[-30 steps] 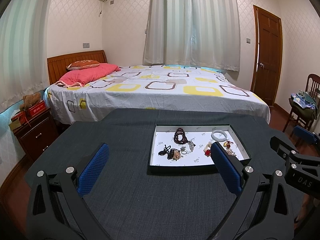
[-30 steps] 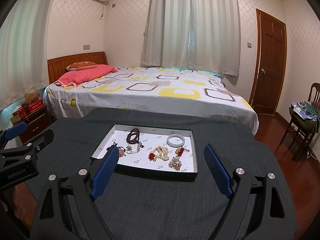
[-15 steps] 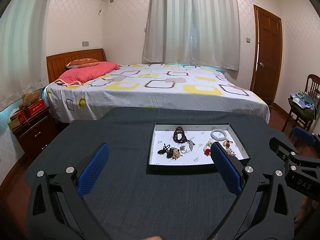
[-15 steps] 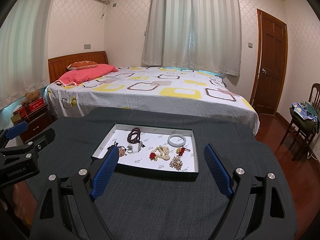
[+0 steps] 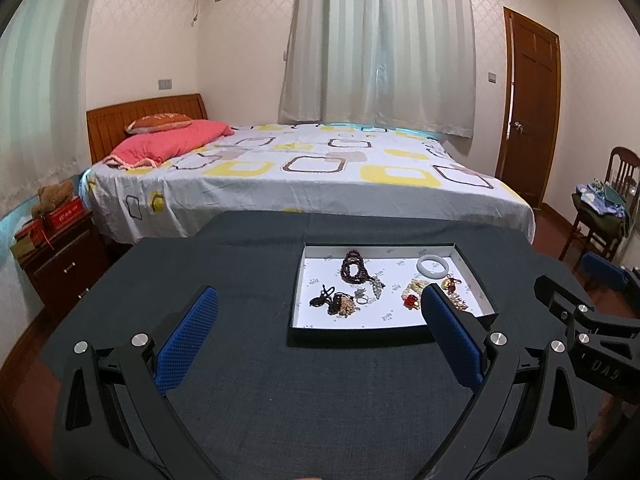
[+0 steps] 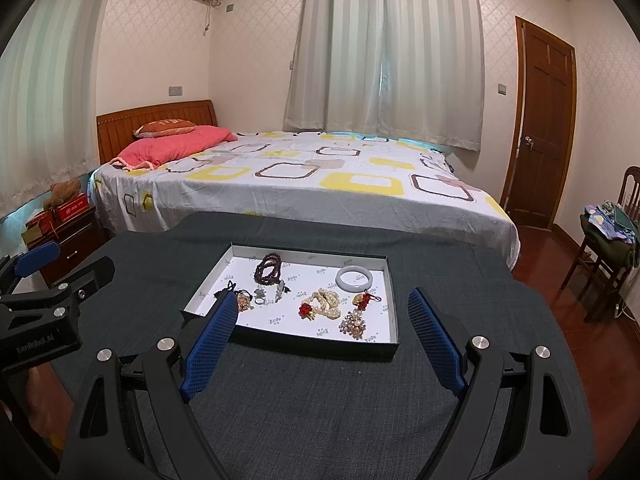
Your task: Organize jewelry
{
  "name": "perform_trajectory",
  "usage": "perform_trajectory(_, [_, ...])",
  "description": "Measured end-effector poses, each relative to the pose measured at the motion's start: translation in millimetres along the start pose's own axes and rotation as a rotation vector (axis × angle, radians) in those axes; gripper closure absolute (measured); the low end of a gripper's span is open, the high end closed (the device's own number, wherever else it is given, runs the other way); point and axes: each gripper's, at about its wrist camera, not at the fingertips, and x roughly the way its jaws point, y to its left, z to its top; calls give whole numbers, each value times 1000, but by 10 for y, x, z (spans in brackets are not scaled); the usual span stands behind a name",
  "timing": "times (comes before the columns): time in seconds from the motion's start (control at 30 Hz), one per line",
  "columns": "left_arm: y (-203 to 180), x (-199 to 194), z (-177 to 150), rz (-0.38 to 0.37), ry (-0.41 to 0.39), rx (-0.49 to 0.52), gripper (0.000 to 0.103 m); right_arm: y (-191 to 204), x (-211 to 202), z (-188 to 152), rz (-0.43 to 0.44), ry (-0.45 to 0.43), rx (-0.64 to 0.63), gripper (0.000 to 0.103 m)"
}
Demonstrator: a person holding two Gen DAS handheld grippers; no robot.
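A shallow black tray (image 5: 356, 337) (image 6: 304, 350) with a white floor lies on the dark cloth table and holds loose jewelry. Inside are a dark bead bracelet (image 5: 353, 267) (image 6: 267, 269), a pale jade bangle (image 5: 433, 267) (image 6: 354, 278), a pearl strand with a red flower (image 6: 324, 304), a red knot charm (image 6: 363, 300), a beaded brooch (image 6: 353, 323), a ring (image 6: 260, 301) and a black cord piece (image 5: 325, 295). My left gripper (image 5: 320, 304) hovers open before the tray, its right pad hiding some pieces. My right gripper (image 6: 322, 308) is open too, nothing between its blue pads.
The dark table (image 5: 248, 360) ends just beyond the tray; a bed (image 5: 304, 176) stands behind it. A nightstand (image 5: 60, 256) sits at the left, a chair with clothes (image 5: 604, 208) and a door (image 6: 544, 120) at the right. Each gripper shows at the other view's edge.
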Motion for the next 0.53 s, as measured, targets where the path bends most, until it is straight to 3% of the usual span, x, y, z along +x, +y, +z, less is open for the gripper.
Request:
perform_trajectory(0.3, [33,44,12,31,-5,5,4,18,7,-28,0,1,0,19])
perform_trajectory(0.53, [98,171,-17,51,35,-7,4,-9,107,-87,0,21,7,19])
